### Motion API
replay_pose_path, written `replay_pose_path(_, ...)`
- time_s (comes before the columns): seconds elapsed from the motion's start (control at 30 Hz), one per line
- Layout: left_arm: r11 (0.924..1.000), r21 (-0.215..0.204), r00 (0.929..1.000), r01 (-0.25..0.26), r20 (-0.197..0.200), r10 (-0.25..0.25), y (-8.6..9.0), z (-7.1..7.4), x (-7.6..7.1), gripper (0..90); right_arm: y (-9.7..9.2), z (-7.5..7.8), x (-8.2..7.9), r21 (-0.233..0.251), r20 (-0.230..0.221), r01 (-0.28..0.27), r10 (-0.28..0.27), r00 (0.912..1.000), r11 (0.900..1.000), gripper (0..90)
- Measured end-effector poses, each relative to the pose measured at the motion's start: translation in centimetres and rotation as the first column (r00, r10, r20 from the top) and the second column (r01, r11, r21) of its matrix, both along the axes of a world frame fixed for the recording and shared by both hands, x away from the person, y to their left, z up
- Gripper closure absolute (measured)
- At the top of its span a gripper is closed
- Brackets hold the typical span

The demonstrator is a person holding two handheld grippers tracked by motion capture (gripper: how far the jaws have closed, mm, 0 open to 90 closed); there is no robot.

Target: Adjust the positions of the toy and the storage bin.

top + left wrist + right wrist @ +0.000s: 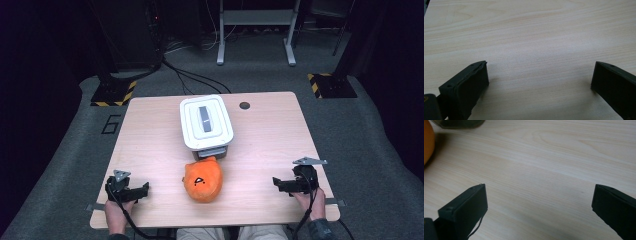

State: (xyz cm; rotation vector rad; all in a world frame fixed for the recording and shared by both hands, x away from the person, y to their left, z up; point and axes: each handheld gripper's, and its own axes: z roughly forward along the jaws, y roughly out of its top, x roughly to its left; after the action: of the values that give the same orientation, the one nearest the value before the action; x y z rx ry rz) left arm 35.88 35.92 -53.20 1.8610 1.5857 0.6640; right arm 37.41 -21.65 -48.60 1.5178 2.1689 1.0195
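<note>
From the high view, the orange plush (202, 179) sits at the table's (150, 140) near edge, just in front of the white lidded box (205, 122), between the left gripper (146, 190) and right gripper (276, 183). In the left gripper view the jaws are spread wide over bare wood, holding nothing. Same deal in the right gripper view: jaws wide and empty, with the plush (427, 142) peeking in at the far left.

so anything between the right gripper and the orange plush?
Nothing. In the high view, bare wooden table separates the right gripper from the orange plush; jaws open, empty.

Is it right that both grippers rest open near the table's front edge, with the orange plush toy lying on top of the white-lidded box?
Not quite. The orange plush toy lies on the table in front of the white-lidded box, not on it, as the high view shows. The left gripper and right gripper are indeed open.
</note>
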Motion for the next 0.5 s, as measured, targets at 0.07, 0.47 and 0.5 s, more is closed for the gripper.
replay_pose_path(0.07,1.0000,0.000,1.0000,0.000,0.000,0.000,0.0,0.0,0.0,0.8,0.7,0.3,0.0,-0.010,-0.002,-0.029,0.029,0.9996,0.9995,0.0)
replay_pose_path(0.47,1.0000,0.002,1.0000,-0.001,-0.001,0.001,0.0,0.0,0.0,1.1,4.0,1.5,-0.2,-0.028,-0.008,-0.118,0.118,0.9930,0.9926,0.0)
replay_pose_path(0.5,1.0000,0.001,1.0000,-0.002,0.000,0.002,0.0,0.0,0.0,1.1,4.5,1.7,-0.3,-0.030,-0.005,-0.128,0.128,0.9918,0.9913,0.0)
